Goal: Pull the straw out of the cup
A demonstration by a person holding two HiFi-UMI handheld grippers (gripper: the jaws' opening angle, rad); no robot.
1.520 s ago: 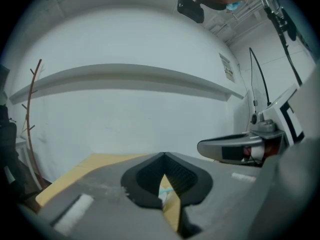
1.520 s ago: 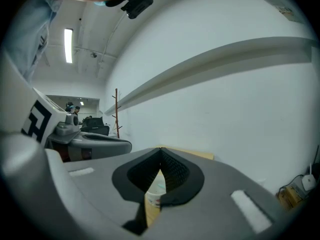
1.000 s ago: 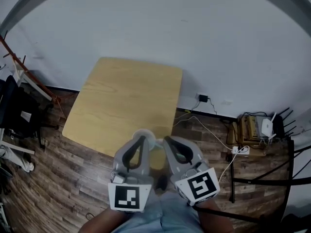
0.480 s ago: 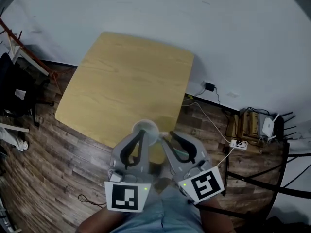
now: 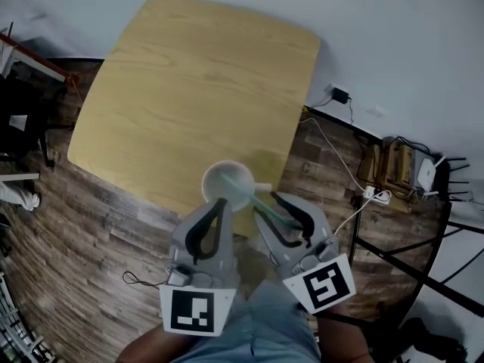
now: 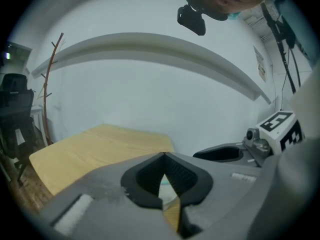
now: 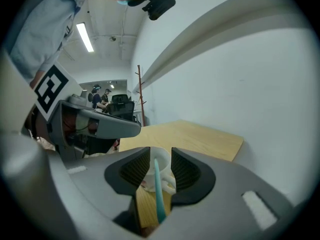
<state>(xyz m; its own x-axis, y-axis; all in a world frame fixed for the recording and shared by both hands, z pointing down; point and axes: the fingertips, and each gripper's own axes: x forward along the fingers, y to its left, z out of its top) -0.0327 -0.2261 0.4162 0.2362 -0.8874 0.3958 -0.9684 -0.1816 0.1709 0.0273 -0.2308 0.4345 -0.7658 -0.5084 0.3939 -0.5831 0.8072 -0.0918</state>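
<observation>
A white cup (image 5: 225, 181) with a handle stands near the front edge of the wooden table (image 5: 197, 74). A teal straw (image 5: 253, 197) leans out of it toward the lower right. My right gripper (image 5: 266, 205) is opening, and the straw lies between its jaws without either pad pressing on it. In the right gripper view the straw (image 7: 158, 189) runs up the gap of the right gripper (image 7: 160, 150) toward the cup (image 7: 161, 163). My left gripper (image 5: 220, 201) is shut and empty, its tip just at the cup's near rim. The left gripper (image 6: 164, 155) shows its jaws meeting at the tip.
Cables and a power strip (image 5: 374, 195) lie on the wood floor to the right, next to a box with a router (image 5: 423, 174). A black metal frame (image 5: 393, 267) stands at the lower right. Dark furniture (image 5: 19, 119) sits at the left. A coat rack (image 7: 139, 91) is beyond the table.
Both grippers have come down closer to the cup. The right gripper's jaws, shut a second ago, have spread apart, and the straw now shows between them.
</observation>
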